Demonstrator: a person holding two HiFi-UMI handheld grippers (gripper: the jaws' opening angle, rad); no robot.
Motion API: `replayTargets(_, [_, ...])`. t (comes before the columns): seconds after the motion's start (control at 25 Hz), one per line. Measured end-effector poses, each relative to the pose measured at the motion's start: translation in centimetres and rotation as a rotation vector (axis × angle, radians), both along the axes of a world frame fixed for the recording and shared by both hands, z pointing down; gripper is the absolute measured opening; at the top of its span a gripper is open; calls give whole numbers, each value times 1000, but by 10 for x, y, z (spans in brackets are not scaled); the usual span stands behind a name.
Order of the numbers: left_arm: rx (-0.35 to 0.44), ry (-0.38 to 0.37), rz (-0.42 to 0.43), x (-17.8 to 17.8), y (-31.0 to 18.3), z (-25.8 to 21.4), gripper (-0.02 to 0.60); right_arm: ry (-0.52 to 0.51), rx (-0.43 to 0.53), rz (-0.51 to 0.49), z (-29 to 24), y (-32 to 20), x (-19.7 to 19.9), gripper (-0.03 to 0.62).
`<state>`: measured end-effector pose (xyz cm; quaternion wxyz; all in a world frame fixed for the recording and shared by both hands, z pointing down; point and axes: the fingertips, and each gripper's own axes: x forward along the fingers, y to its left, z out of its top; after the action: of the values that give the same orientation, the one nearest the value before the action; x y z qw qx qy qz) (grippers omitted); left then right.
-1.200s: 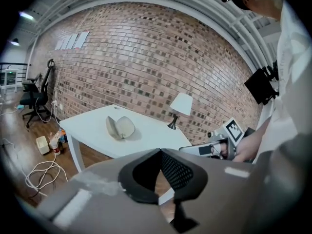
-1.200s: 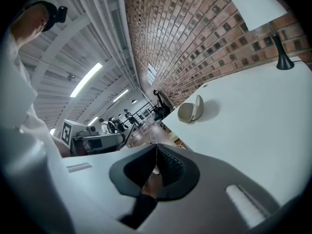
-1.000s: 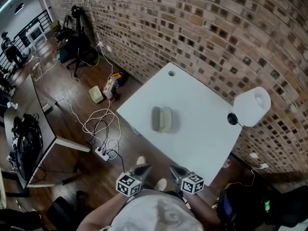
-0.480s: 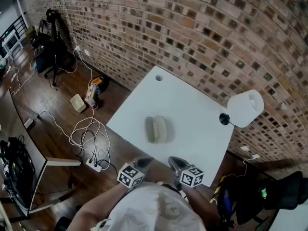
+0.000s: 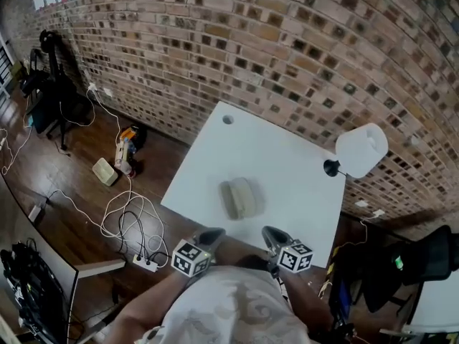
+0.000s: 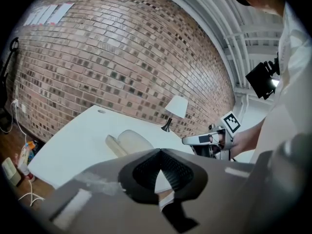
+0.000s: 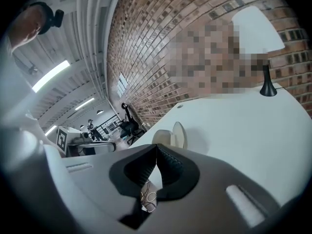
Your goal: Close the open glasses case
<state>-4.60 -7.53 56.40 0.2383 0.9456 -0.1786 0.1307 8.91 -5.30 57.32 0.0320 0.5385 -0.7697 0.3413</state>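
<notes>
Matt beige glasses case, smooth white table, rough brick wall, glossy wooden floor.

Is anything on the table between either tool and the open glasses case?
Nothing visible. Only bare table lies between the left tool, the right tool and the glasses case; the lamp stands off at the right edge.

Case interior: the beige oval glasses case on the white desk is too small in the head view to tell its contents.
Case near end: hidden behind the left claw in the left gripper view.
Lamp stem: mostly covered from above by the shade of the white-shaded black lamp.
Person's torso: the white patterned shirt is cut off by the bottom edge.
</notes>
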Motion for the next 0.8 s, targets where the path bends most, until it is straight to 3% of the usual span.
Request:
replayTargets(0.24, [-23, 34, -78, -21, -28, -2, 3, 21, -22, -15, -5, -16, -18, 9])
replayTargets(0.44, [-27, 63, -77, -21, -22, -3, 3, 48, -48, -49, 0, -29, -25, 8])
replayTargets(0.8, [-48, 35, -141, -46, -41, 6, 4, 60, -46, -119, 9, -40, -46, 9])
